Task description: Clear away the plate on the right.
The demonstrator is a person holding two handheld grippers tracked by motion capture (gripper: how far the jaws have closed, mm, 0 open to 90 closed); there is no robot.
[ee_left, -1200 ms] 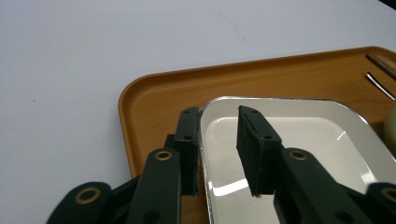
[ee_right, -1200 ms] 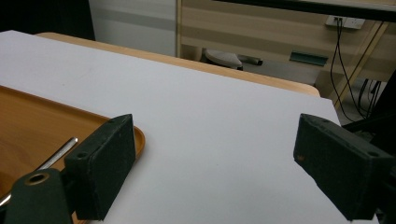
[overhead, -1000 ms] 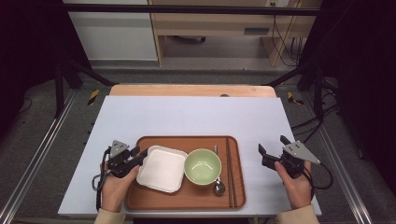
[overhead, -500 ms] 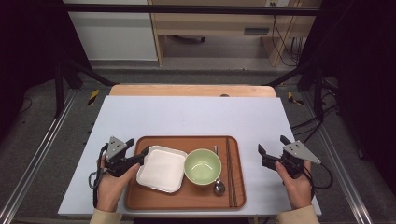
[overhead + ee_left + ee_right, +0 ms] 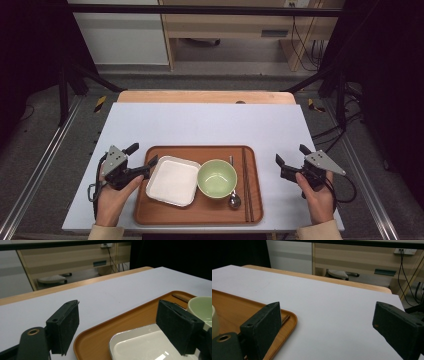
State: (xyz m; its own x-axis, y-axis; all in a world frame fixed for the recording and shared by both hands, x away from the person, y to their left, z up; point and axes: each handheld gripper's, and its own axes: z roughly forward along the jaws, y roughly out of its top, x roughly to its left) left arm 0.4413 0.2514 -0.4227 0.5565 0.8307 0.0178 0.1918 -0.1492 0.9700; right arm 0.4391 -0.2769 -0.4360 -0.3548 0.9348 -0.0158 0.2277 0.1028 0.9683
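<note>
A brown wooden tray [image 5: 197,216] lies at the table's near edge. It carries a white square plate [image 5: 172,181], a green bowl [image 5: 216,178], a spoon [image 5: 233,199] and dark chopsticks [image 5: 246,185]. My left gripper [image 5: 142,154] is open at the tray's left rim. In the left gripper view the left gripper [image 5: 120,327] spans the tray's corner [image 5: 100,335], with one jaw over the plate [image 5: 145,345] and the bowl [image 5: 202,307] beyond. My right gripper [image 5: 291,155] hangs open over bare table, right of the tray. The right gripper view shows the right gripper [image 5: 329,327] beside the tray's edge [image 5: 237,310] and the chopsticks [image 5: 285,319].
The pale grey table top [image 5: 210,125] stretches away beyond the tray, with a wooden strip [image 5: 205,96] along its far edge. Metal rails [image 5: 45,165] run down both sides of the table. Shelving and cables stand on the floor behind.
My left gripper has drifted slightly left and away from the plate's edge, jaws still apart. The right gripper has barely moved.
</note>
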